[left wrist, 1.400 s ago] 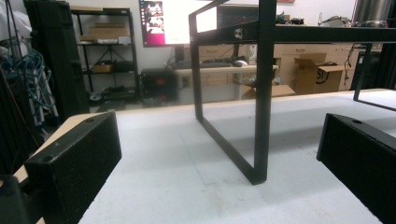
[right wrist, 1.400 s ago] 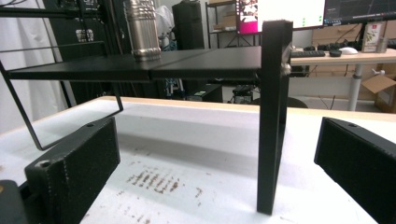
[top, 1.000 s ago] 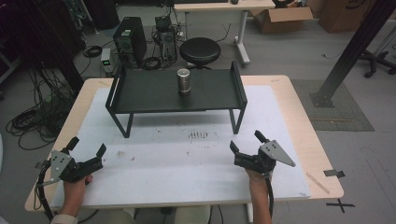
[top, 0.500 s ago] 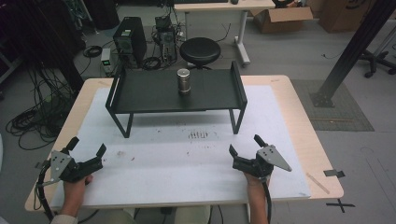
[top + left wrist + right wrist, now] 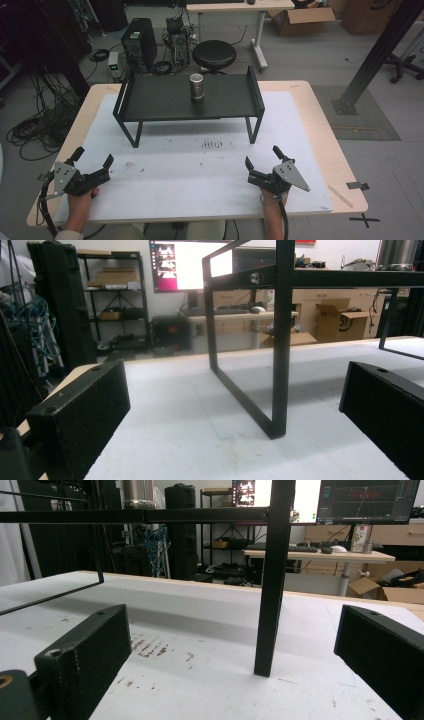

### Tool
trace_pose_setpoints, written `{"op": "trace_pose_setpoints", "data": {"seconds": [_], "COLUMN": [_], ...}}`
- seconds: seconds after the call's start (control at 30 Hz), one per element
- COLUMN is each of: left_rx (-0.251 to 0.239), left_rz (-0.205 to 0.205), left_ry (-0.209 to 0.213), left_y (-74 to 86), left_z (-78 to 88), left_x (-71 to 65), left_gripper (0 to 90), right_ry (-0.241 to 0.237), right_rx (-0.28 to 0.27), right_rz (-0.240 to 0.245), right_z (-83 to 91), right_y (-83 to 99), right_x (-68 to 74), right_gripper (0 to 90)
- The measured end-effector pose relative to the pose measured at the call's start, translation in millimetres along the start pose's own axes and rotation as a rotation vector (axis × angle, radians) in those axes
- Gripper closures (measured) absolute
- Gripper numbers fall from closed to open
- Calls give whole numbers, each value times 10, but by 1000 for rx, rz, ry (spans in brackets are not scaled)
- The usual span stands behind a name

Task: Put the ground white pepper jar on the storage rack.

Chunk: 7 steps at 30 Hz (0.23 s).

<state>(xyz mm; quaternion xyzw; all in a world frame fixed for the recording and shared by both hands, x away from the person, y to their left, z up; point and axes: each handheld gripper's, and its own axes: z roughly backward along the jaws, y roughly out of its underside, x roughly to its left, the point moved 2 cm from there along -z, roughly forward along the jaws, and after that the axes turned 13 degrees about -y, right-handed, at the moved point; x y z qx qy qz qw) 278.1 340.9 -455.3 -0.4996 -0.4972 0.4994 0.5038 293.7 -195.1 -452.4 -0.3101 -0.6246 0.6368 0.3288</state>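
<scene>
A silver metal can (image 5: 196, 87) stands upright on a black raised shelf (image 5: 150, 102) at the far middle of the table. My left gripper (image 5: 93, 158) rests low over the white mat near the front left corner, open, with nothing between its jaws. My right gripper (image 5: 262, 157) sits near the front right, also open and empty. In the left gripper view the shelf's front left leg (image 5: 280, 340) rises straight ahead. The right gripper view shows the shelf's front right leg (image 5: 272, 575) ahead and the can's lower part (image 5: 138, 493) above the shelf edge.
A white mat (image 5: 200, 165) covers the wooden table (image 5: 330, 130); it has dark smudges (image 5: 214, 144) near its middle. Behind the table are a black stool (image 5: 214, 54), a computer tower (image 5: 137, 36) and cables on the floor.
My right gripper has shifted slightly forward and turned a little. The left gripper and the can have stayed where they were.
</scene>
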Motion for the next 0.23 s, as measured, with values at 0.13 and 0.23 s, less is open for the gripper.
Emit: {"op": "trace_pose_setpoints", "data": {"seconds": [0.13, 0.23], "left_rx": [0, 0], "left_rz": [1, 1], "left_ry": [0, 0], "left_y": [0, 0], "left_z": [0, 0], "left_x": [0, 1], "left_gripper": [2, 2], "right_ry": [1, 1], "right_rx": [-1, -2], "right_rz": [3, 4], "right_z": [1, 2], "right_y": [0, 1], "right_x": [3, 4], "right_gripper": [13, 14]}}
